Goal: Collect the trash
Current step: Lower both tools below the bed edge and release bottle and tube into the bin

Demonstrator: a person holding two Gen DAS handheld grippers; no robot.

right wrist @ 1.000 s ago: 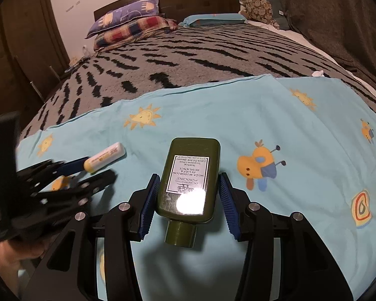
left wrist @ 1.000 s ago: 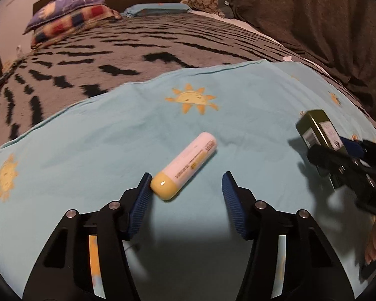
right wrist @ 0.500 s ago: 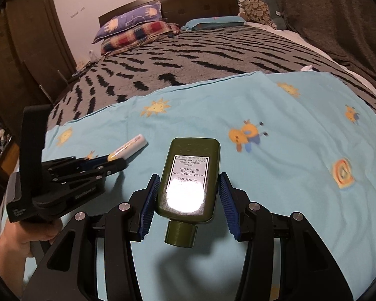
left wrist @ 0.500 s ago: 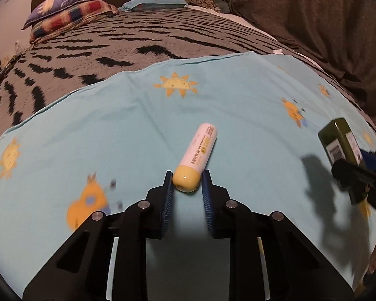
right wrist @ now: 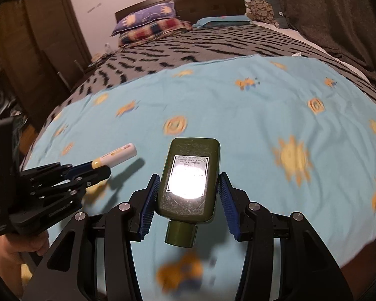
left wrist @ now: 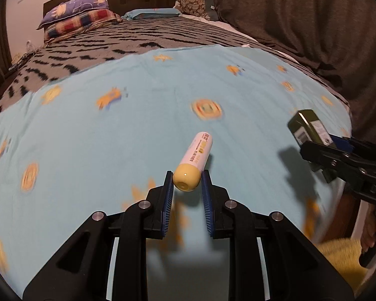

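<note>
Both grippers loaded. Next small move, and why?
Probably carry both away from the bed toward a bin, none of which is in view. The left gripper is shut on the yellow-capped tube, the right gripper on the green bottle, both above the blue sheet.

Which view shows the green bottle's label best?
Right wrist: the green bottle sits centred between the right hand-held gripper's pads, label facing the camera, though glare washes out most text. Left wrist shows the bottle only edge-on at far right, label oblique.

Count: 1 white-and-yellow tube (left wrist: pixel 195 159), 1 green bottle (right wrist: pixel 189 180), 2 grippers, 2 stacked pillows (right wrist: pixel 150 26), 1 blue sheet (right wrist: pixel 238 105)
</note>
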